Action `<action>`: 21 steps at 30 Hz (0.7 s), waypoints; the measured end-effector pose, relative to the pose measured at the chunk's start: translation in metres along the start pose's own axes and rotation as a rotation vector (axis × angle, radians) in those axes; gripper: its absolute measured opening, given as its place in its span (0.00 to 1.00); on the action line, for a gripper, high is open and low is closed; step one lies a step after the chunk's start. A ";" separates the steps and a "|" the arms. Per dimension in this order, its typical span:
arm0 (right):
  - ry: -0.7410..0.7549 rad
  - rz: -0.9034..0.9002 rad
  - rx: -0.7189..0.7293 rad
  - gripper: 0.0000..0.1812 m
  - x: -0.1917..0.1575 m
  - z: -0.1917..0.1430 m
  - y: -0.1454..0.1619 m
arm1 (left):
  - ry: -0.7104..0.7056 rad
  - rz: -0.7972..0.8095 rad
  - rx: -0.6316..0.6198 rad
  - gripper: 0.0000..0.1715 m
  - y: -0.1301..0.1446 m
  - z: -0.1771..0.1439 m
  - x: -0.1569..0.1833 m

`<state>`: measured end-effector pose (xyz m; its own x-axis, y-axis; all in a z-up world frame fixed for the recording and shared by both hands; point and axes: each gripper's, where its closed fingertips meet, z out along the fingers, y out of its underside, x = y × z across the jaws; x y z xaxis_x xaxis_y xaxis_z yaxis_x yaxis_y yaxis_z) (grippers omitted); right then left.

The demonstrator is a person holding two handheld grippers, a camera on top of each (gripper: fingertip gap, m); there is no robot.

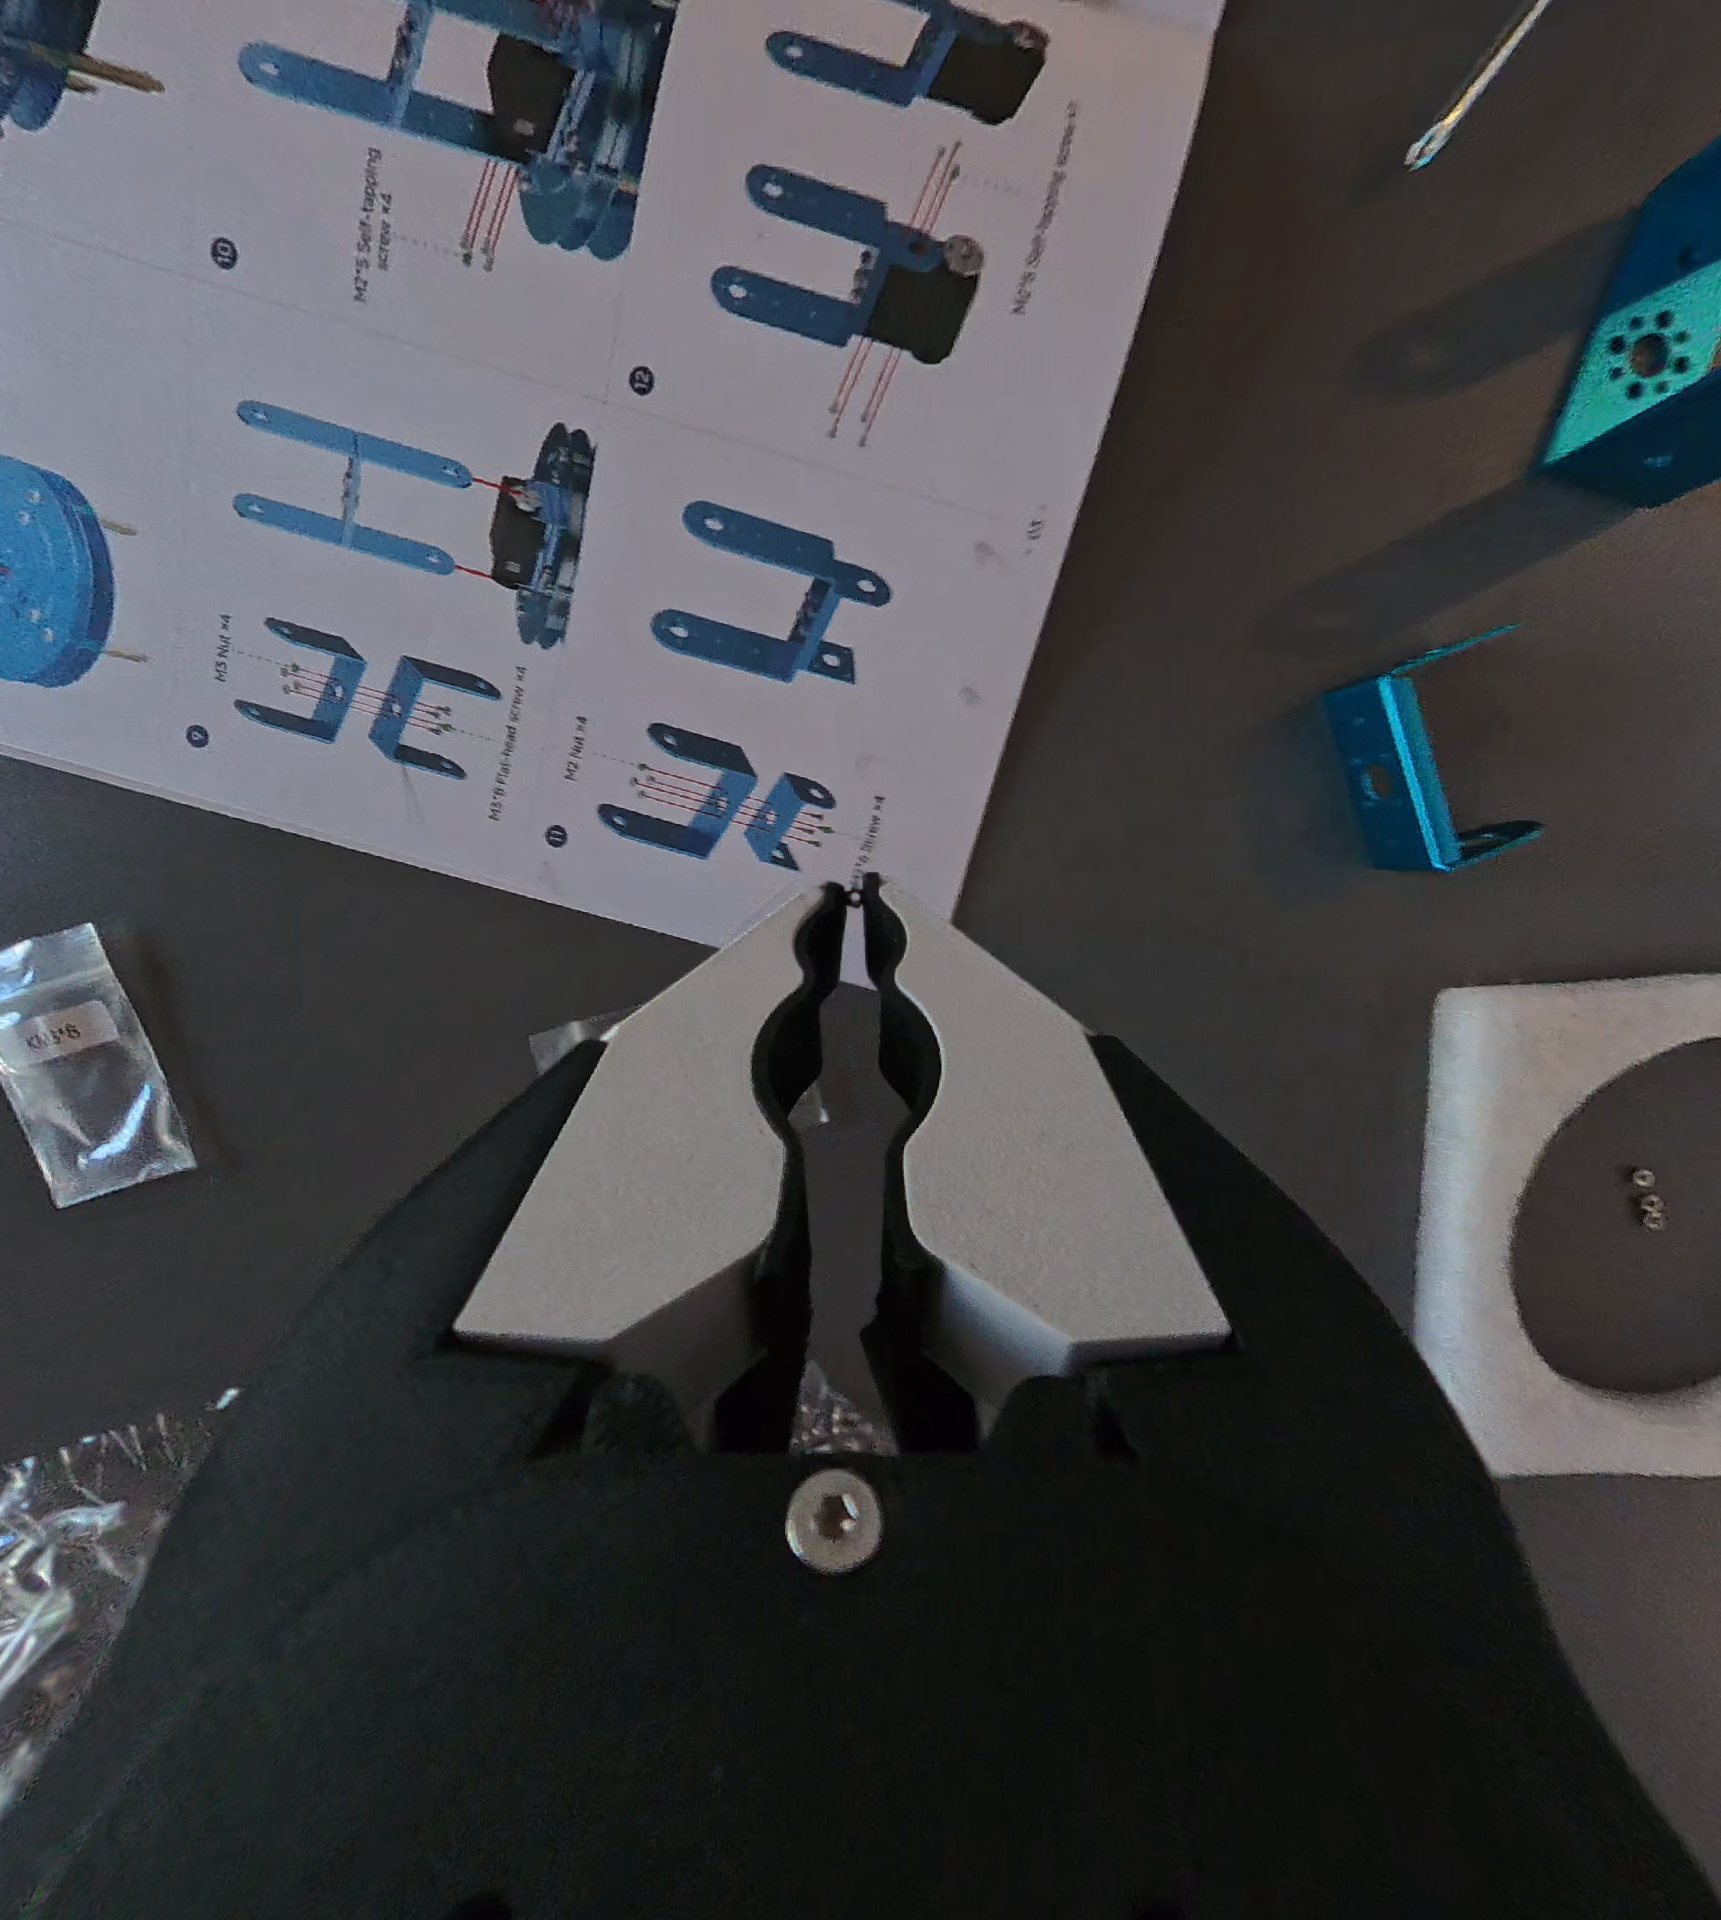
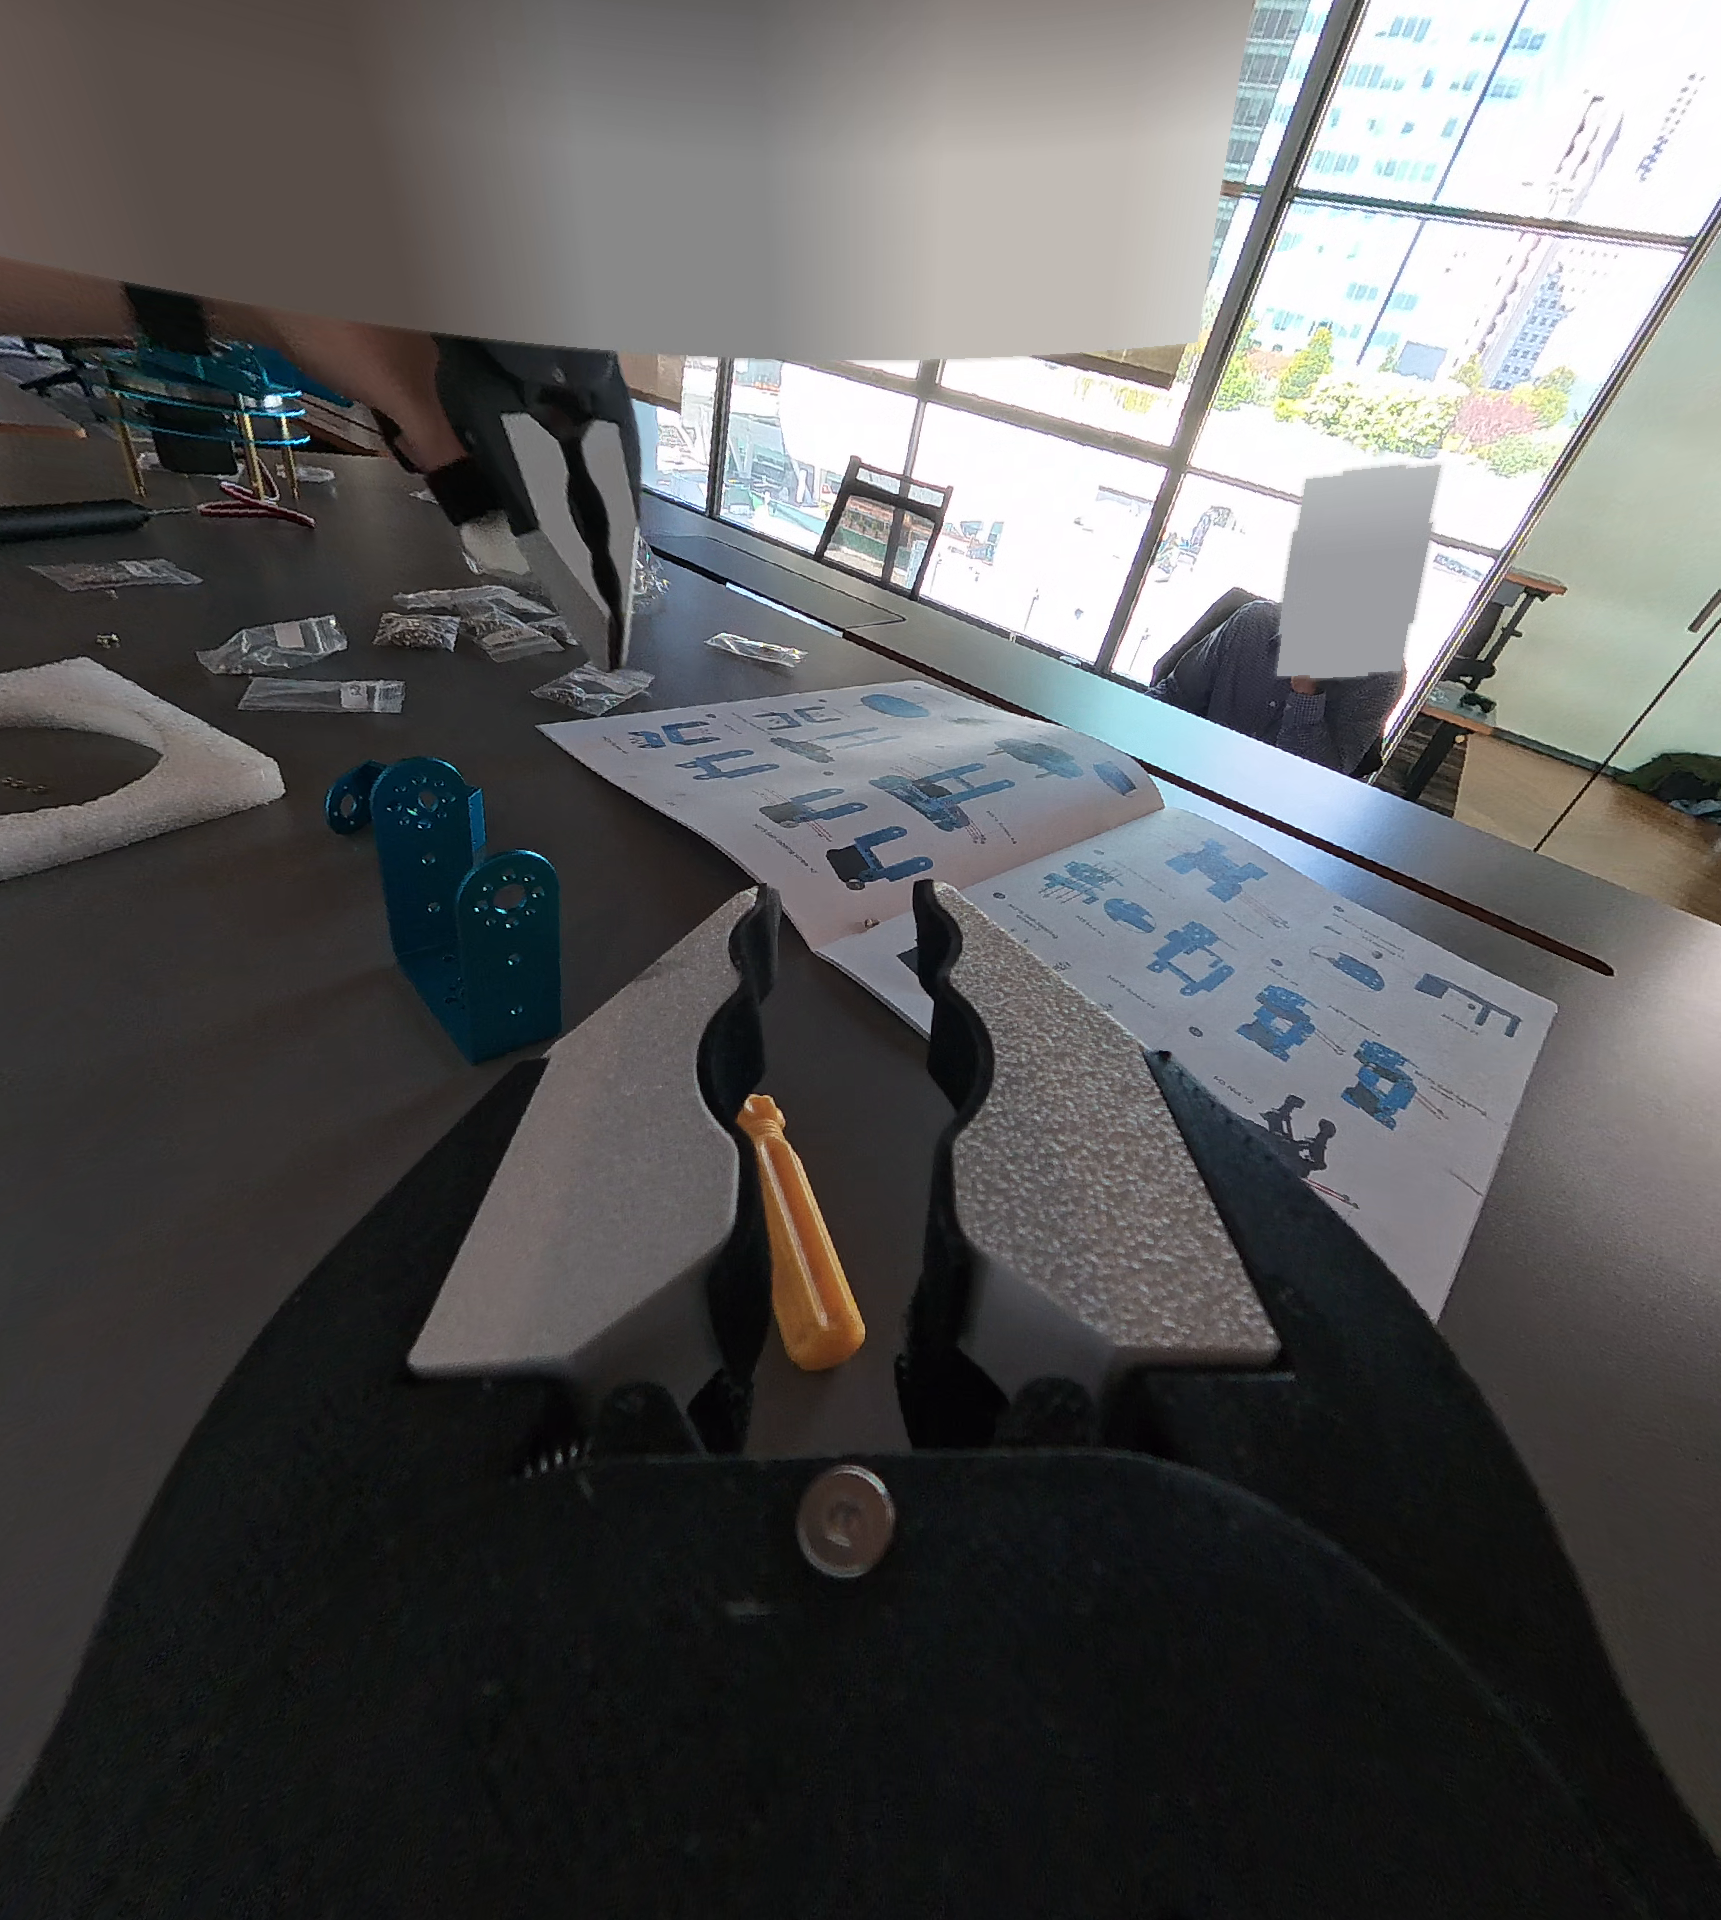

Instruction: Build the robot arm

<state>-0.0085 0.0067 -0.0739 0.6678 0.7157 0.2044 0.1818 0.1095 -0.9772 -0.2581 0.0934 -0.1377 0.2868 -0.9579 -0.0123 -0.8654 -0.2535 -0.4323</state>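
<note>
Your right gripper point(image 2: 843, 914) hangs open over a yellow-handled screwdriver point(image 2: 802, 1236) on the dark table point(image 2: 160, 1091). Your left gripper point(image 1: 856, 889) pinches a tiny dark part point(image 1: 855, 896) above the instruction booklet point(image 1: 544, 436).

Screwdriver point(image 2: 800, 1236) shaft hidden; tiny part point(image 1: 854, 900) in left gripper point(image 1: 858, 891) unidentifiable.

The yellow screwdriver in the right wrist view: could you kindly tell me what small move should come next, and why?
Probably close the right gripper on the yellow screwdriver handle. Its fingers stand open, and the handle lies on the dark table between them, close beside the left-hand finger, so a slight centring first might help.
</note>
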 end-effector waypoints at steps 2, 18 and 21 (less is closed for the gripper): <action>-0.001 -0.002 0.002 0.13 0.000 0.000 0.000 | 0.002 -0.003 0.008 0.01 0.004 -0.007 0.015; -0.041 -0.004 -0.015 0.13 -0.008 0.003 0.002 | 0.039 0.020 -0.137 0.01 0.067 0.006 0.098; -0.044 -0.014 -0.019 0.13 -0.009 0.004 0.002 | 0.044 0.028 -0.145 0.01 0.068 0.006 0.101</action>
<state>-0.0172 0.0029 -0.0779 0.6331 0.7436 0.2149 0.2045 0.1071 -0.9730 -0.2854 -0.0197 -0.1733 0.2463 -0.9690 0.0187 -0.9239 -0.2405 -0.2975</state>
